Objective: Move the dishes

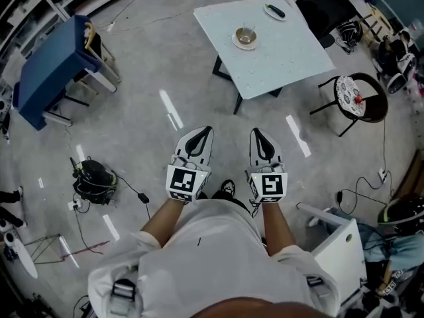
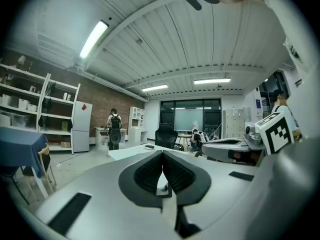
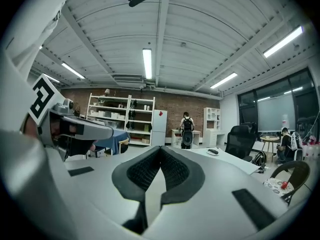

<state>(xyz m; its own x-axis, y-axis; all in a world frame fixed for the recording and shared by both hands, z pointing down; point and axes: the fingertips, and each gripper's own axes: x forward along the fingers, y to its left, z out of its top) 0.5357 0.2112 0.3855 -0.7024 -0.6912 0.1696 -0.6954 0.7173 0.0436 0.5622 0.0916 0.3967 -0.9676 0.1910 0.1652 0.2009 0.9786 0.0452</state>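
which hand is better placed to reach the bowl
Right, marginally: the right tongs are nearer the bowl on the table than the left tongs; both are shut, empty and far off.

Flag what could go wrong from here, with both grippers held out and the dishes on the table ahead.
1. The bowl stands on a saucer; a tilted lift could slide it off.
2. The plate lies near the table's far edge, so a nudge may push it over.
3. The left gripper and right gripper are shut; arriving so could shove a dish.
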